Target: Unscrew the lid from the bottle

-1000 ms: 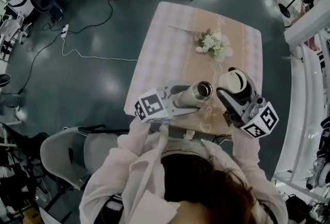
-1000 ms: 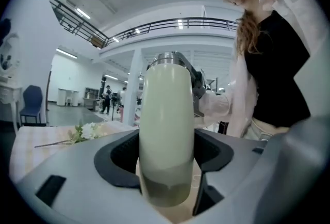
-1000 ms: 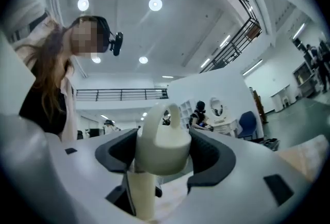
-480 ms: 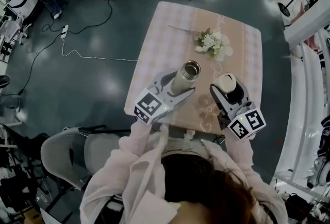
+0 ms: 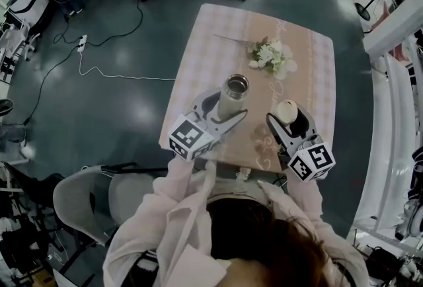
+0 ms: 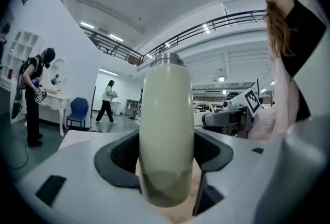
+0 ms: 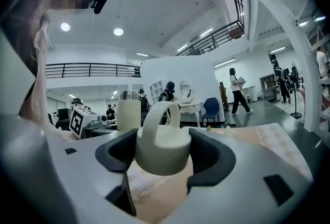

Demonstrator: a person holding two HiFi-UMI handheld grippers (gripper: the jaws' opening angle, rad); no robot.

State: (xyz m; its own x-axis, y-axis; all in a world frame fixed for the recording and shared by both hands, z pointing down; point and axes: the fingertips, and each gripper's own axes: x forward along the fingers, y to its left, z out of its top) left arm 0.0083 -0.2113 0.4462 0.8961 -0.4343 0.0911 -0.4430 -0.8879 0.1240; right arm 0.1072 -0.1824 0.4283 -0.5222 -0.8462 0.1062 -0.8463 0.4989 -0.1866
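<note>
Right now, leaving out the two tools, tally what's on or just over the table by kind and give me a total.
bottle: 1
lid: 1
flower bunch: 1
total: 3

Left gripper [image 5: 228, 107] is held level at the near edge of the table [image 5: 218, 41], clamped on the bottle [image 5: 233, 89]. Right gripper [image 5: 289, 117] is clamped on the lid [image 5: 285, 110].

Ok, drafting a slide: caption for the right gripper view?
Right tool clamps the removed lid over the tablecloth, lidless bottle standing behind it.
</note>
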